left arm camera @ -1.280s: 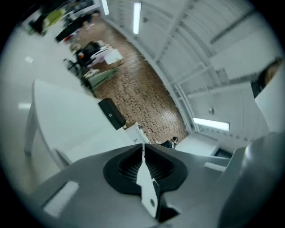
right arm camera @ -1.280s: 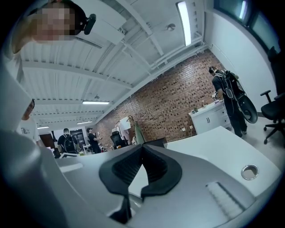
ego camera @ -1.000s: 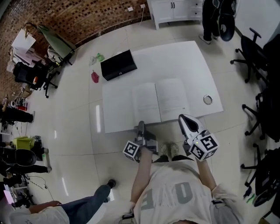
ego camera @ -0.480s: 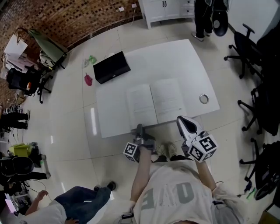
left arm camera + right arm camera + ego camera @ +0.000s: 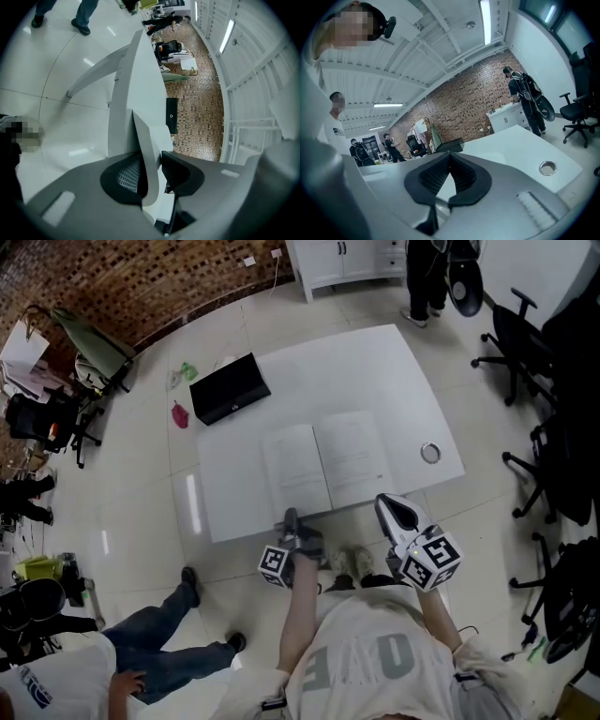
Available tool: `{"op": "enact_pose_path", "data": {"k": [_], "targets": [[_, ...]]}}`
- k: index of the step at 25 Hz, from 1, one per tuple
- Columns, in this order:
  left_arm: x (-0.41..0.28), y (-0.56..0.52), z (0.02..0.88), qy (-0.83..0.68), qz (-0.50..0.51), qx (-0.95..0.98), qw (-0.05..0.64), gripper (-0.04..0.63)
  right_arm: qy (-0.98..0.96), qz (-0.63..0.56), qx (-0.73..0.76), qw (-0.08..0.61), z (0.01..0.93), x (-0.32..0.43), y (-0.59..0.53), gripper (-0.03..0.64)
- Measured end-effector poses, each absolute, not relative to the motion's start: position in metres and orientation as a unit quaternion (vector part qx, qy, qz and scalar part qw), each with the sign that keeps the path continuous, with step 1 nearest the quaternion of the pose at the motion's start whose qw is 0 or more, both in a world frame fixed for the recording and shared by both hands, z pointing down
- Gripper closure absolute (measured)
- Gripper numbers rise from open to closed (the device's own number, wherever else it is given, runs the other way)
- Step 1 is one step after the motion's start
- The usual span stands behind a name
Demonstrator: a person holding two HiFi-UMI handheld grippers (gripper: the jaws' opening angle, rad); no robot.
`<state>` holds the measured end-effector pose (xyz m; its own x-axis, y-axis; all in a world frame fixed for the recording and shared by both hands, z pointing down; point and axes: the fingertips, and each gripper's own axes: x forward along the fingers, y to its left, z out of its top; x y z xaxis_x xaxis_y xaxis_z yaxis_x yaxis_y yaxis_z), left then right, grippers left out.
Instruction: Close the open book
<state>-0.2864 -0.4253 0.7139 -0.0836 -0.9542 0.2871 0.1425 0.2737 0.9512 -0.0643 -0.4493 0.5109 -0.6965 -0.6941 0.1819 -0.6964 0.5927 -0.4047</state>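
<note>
The open book (image 5: 323, 463) lies flat on the white table (image 5: 394, 371), its near edge close to the table's front edge. My left gripper (image 5: 290, 518) is at the book's near left corner. In the left gripper view a pale slab, the book's left half (image 5: 146, 154), fills the gap of my left gripper (image 5: 151, 161). The jaws have just been closing and the pads lie against it. My right gripper (image 5: 389, 507) hovers off the table's front edge below the right page, shut and empty. In the right gripper view, the tips of my right gripper (image 5: 450, 157) meet.
A black box (image 5: 229, 388) sits at the table's far left corner and a metal ring (image 5: 430, 452) near its right edge. Office chairs (image 5: 525, 343) stand to the right. One person (image 5: 427, 277) stands beyond the table; another (image 5: 141, 662) walks at the lower left.
The left gripper has sunk a little at the book's near left corner. The right gripper has stayed put. The person at lower left has walked further into view.
</note>
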Motion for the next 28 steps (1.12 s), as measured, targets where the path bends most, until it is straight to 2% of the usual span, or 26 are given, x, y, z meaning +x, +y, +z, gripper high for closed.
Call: {"op": "enact_pose_path", "data": {"k": [7,18,25,28], "targets": [[-0.288,-0.428,0.703,-0.602,-0.431,0.405,0.536,0.472,-0.893,0.228,0.388,0.004,0.511,-0.065,-0.449,0.621],[-0.25,-0.439,0.622,-0.709,-0.208,0.592,0.322,0.499,-0.894,0.228,0.385,0.0,0.508,-0.072,-0.439,0.62],[-0.17,-0.457,0.589,-0.653,-0.038,0.736,0.175,0.485,-0.885,0.226,0.408,-0.012,0.502,-0.057,-0.434,0.62],[-0.116,-0.458,0.597,-0.592,0.005,0.79,0.157,0.485,-0.874,0.228,0.429,-0.019,0.504,-0.037,-0.431,0.62]]}}
